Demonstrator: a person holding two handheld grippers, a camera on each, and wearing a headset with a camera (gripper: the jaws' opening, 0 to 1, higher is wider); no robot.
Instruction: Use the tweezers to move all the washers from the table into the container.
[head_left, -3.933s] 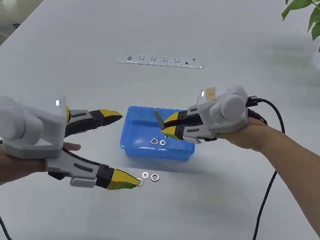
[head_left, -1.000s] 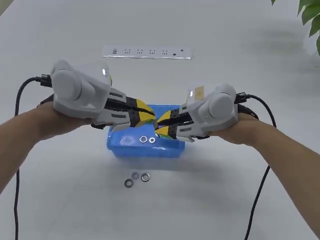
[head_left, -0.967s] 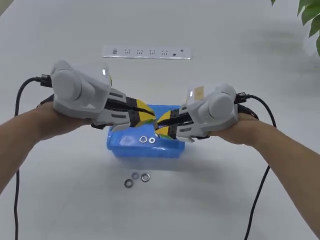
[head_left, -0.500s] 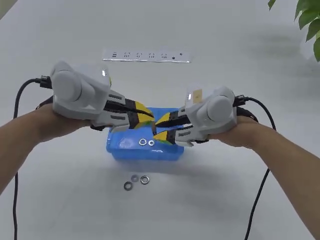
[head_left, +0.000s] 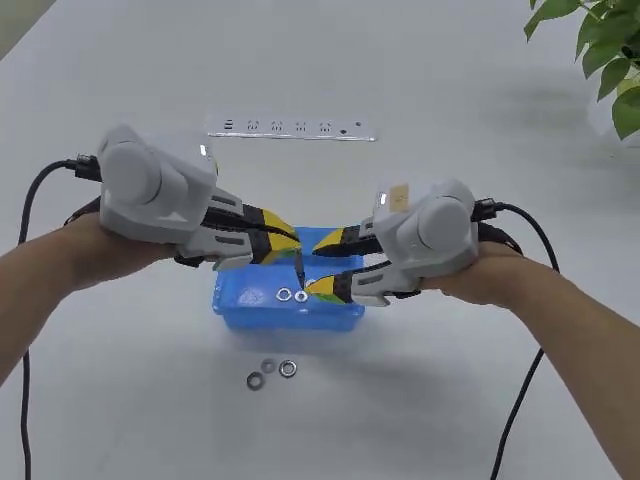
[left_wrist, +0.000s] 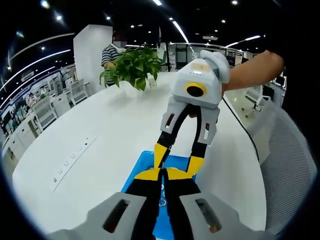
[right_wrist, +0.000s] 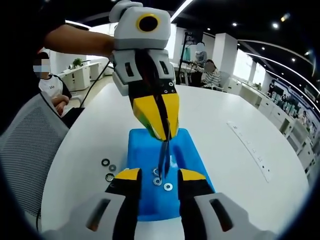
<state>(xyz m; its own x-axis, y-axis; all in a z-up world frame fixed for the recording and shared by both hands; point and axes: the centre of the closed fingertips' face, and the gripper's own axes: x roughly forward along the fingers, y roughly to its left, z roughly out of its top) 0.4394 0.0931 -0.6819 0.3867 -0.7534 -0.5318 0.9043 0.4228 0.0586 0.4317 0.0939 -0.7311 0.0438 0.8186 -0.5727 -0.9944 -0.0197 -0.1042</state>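
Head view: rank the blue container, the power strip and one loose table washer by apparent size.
1. blue container
2. power strip: longer but thin, and farther off, so unsure
3. washer, smallest by far

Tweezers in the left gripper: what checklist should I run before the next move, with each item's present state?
1. Hold: left gripper shut on tweezers: ok.
2. Release: right gripper jaws open: ok.
3. Aim: tweezers point down over container: ok.
4. Tweezers' tips free of a washer: cannot tell.
5. Everything off the table: not ok; three washers lie beside the container.
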